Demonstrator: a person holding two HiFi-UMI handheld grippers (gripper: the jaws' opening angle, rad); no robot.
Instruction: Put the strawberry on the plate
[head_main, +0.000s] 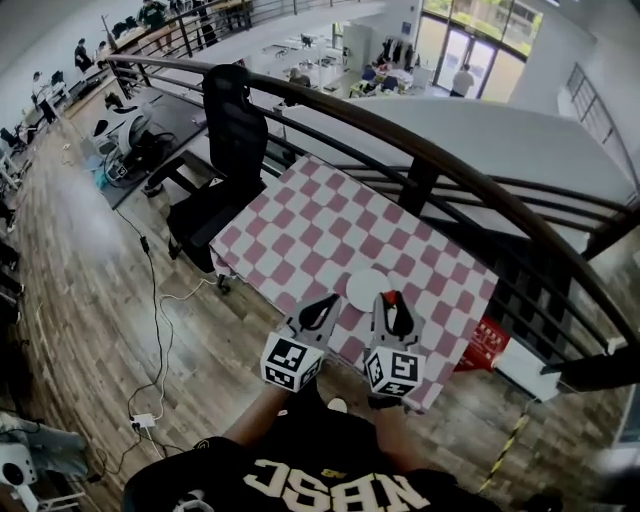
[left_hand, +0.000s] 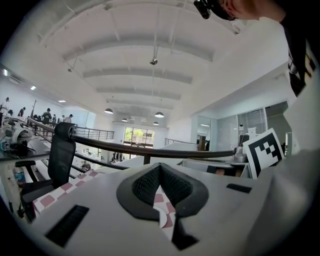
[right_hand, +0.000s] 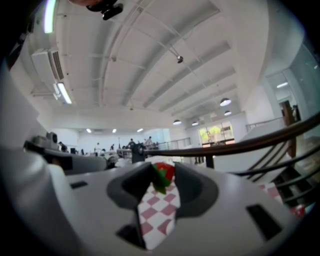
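Pinches a red strawberry (right_hand: 167, 170) by its sides in the right tongs (right_hand: 162, 172), green cap turned toward the camera, fruit lodged right at the tips. Holds the left tongs (left_hand: 160, 170) pressed together at the tips with nothing between them, just beside the right pair. Hovers with both at the near side of the pink-and-white checked worktop (head_main: 300, 230), the strawberry at the right rim of the white plate (head_main: 365, 288) in the head view; impossible to tell how high above it. Looks light and small, probably soft enough to bruise or squash under a hard squeeze, and perhaps a little slick on its skin; real or toy, not clear. Calls, by the look of it, for a gentle hold across the broad shoulders under the cap, much as now, and not on the narrow tip, where it could squirt free. Wants a low, slow release onto the plate's middle, since a rounded fruit may roll toward the rim. Beyond the worktop stands a black office chair (head_main: 230, 130) at the far-left corner, with a dark curved railing (head_main: 450, 170) behind and cables (head_main: 155, 300) trailing over the wooden floor (head_main: 80, 280).
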